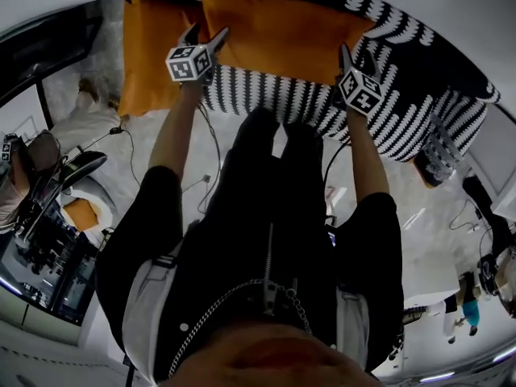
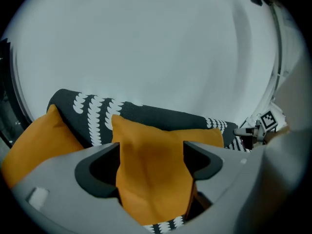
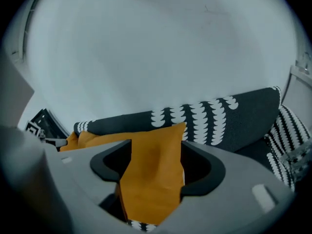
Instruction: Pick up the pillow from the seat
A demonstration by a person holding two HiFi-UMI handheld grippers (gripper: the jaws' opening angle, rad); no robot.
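Note:
An orange pillow [image 1: 282, 31] rests on a black seat with white scallop print [image 1: 403, 111], leaning against its back. My left gripper [image 1: 205, 39] is at the pillow's left corner, and that corner [image 2: 151, 150] sits between its wide jaws [image 2: 152, 165], slack and unpinched. My right gripper [image 1: 357, 59] is at the pillow's right corner. There too the orange fabric [image 3: 151, 179] lies loose between the spread jaws [image 3: 156, 167]. Both grippers are open around the pillow's two near corners. The seat's backrest [image 3: 219, 116] rises behind the pillow.
A second orange pillow [image 1: 149, 47] stands at the seat's left end, beside the left gripper. A striped black-and-white cushion [image 1: 439, 156] hangs at the seat's right side. Cables [image 1: 129, 147] trail over the white floor, with equipment [image 1: 48, 240] at the left. A white wall lies behind the seat.

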